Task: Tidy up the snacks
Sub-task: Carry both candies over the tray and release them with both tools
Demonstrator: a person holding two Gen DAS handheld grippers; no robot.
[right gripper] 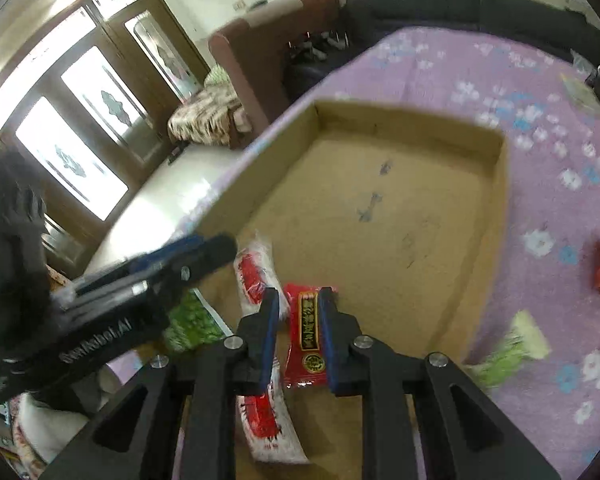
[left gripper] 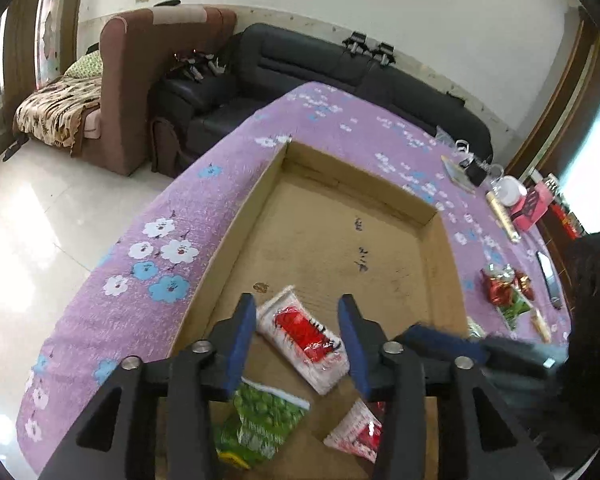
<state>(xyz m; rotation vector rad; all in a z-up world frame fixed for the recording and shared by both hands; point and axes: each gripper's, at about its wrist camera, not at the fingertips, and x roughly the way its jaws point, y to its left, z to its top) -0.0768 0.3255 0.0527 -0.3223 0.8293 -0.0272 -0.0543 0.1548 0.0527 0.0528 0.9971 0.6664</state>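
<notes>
A shallow cardboard box [left gripper: 440, 256] lies on the purple flowered tablecloth. In its near end lie a white-and-red snack pack [left gripper: 304, 340], a green snack pack [left gripper: 260, 424] and another white-and-red pack [left gripper: 360, 432]. My left gripper [left gripper: 298, 344] is open above the first white-and-red pack, empty. In the right wrist view, my right gripper [right gripper: 299, 336] is shut on a red snack pack [right gripper: 306, 340], held over the box's [right gripper: 496, 216] near end. White-and-red packs [right gripper: 252, 276] and the green pack [right gripper: 192, 324] lie below it.
More snacks lie on the cloth right of the box: red and green packs [left gripper: 508, 288], a green-white pack [right gripper: 512, 348]. A phone [left gripper: 546, 272], a pink box [left gripper: 532, 204] and small items sit at the table's far right. Sofas stand behind the table.
</notes>
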